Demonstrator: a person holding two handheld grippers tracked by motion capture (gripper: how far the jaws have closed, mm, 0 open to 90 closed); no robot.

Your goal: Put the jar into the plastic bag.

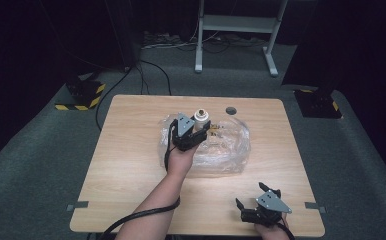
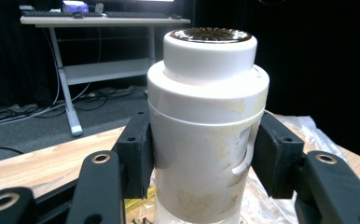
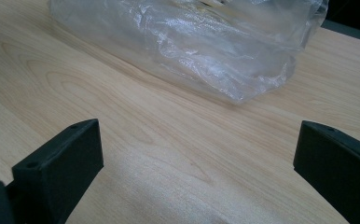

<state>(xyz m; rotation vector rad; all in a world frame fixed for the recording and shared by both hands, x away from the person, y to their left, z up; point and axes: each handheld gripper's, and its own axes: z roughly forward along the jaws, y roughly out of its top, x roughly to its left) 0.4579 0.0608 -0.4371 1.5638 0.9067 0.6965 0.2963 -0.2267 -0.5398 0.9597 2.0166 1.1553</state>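
The left gripper (image 1: 197, 134) clamped an upright white container (image 2: 207, 121) over the crumpled clear plastic bag (image 1: 221, 145) mid-table; its base was cut off. The right gripper (image 1: 256, 199), jaws apart, rested near the table's (image 1: 131, 165) right edge.

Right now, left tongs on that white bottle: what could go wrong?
1. The left tongs pinch the smooth white bottle well below its cap; it could slip or tip.
2. The clear plastic bag lies right beneath; it might snag and drag.
3. The right tongs sit open, apart, giving no support.
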